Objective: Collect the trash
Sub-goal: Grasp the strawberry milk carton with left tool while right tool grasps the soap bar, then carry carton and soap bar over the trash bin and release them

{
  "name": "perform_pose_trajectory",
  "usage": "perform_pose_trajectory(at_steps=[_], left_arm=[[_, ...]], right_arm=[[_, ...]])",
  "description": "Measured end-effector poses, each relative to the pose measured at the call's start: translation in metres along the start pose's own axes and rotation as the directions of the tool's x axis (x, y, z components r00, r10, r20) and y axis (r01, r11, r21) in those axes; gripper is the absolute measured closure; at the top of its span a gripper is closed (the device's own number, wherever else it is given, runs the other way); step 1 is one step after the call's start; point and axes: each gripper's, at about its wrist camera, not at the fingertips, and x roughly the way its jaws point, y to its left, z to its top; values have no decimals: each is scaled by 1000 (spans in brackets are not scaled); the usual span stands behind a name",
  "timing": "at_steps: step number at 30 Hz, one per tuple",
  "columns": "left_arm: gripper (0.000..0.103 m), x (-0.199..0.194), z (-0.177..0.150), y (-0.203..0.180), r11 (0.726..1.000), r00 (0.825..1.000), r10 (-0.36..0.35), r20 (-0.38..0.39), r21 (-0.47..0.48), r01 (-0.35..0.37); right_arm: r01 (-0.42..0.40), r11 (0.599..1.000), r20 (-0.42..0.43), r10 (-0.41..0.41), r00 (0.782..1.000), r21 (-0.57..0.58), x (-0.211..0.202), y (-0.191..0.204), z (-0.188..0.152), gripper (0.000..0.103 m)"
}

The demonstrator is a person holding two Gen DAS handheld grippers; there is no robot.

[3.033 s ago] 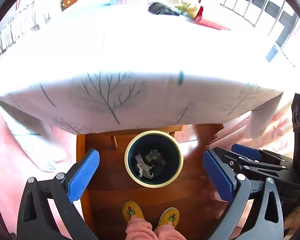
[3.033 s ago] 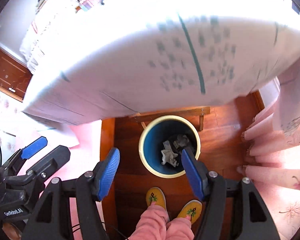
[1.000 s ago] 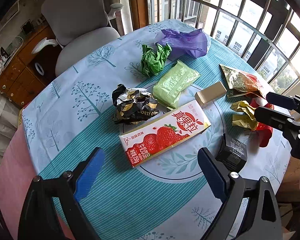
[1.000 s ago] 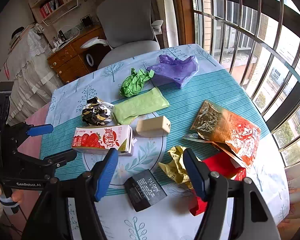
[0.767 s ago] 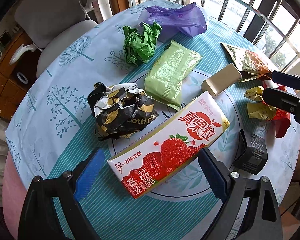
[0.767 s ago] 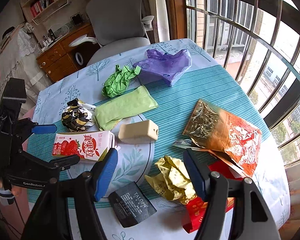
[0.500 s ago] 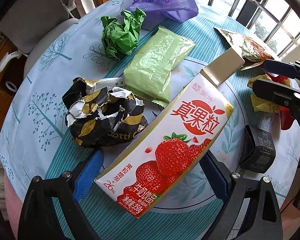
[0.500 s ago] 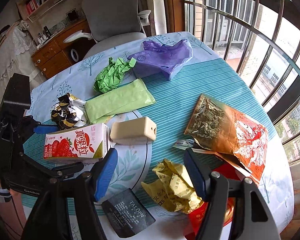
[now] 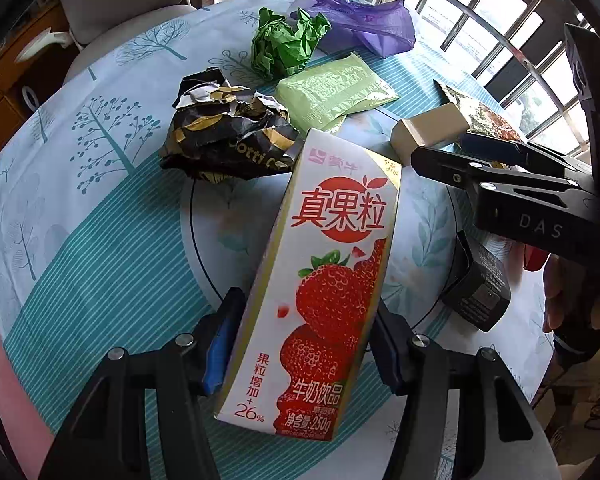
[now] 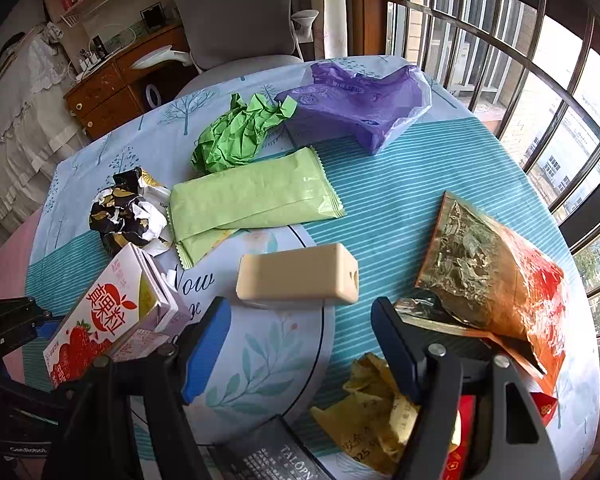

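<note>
While the right claw (image 10: 300,338) gapes empty, the left claw (image 9: 304,344) clamps the milk carton (image 9: 324,280).

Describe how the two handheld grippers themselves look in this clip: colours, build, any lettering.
Both are black plastic clamp-style frames with silver screw heads at the joints and blue pads on the inner faces of the fingers. The left gripper shows this in its own view. The right gripper carries pale lettering "DAS" on its side, seen from the left wrist view. "GenRobot" is printed on the left one's body. No sleeves or cables are clearly visible.

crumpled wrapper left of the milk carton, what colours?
Black, gold and white crumpled wrapper; clearest in left wrist view.
</note>
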Motion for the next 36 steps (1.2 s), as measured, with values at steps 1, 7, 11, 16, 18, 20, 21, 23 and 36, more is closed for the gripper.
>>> perform_pose_trajectory(at_steps=[1, 7, 11, 16, 18, 20, 21, 23, 36], left_arm=[[45, -2, -5, 3, 1000, 1000, 2, 10, -21, -2], [45, -7, -25, 13, 994, 999, 11, 44, -106, -7], [45, -8, -25, 7, 990, 998, 12, 67, -144, -2], [46, -26, -31, -1, 986, 994, 25, 102, -169, -8], [46, -38, -40, -3, 983, 993, 34, 115, -182, -12], [46, -47, -45, -12, 980, 991, 46, 128, -197, -20], [46, -51, -48, -18, 978, 989, 53, 135, -205, -24], [46, -61, -55, -31, 973, 986, 71, 151, -227, -35], [46, -130, -153, -172, 893, 943, 209, 258, -445, -76]], right_arm=[[7, 1000, 1, -7, 1000, -6, 3, 2, 1, 30], [47, 999, 5, -47, 999, -17, 18, 7, 8, 30], [55, 998, -1, -55, 998, -18, 23, 6, 9, 41], [15, 1000, -4, -15, 1000, -24, 13, 6, 5, 42], [-6, 999, 7, 6, 1000, -41, 2, 9, 2, 42], [-39, 998, 23, 41, 999, -51, -15, 11, -1, 42], [-54, 997, 32, 56, 998, -61, -24, 11, -4, 42], [-87, 993, 52, 92, 994, -77, -44, 12, -12, 42], [-315, 912, 4, 327, 945, -264, -167, -40, -113, 42]])
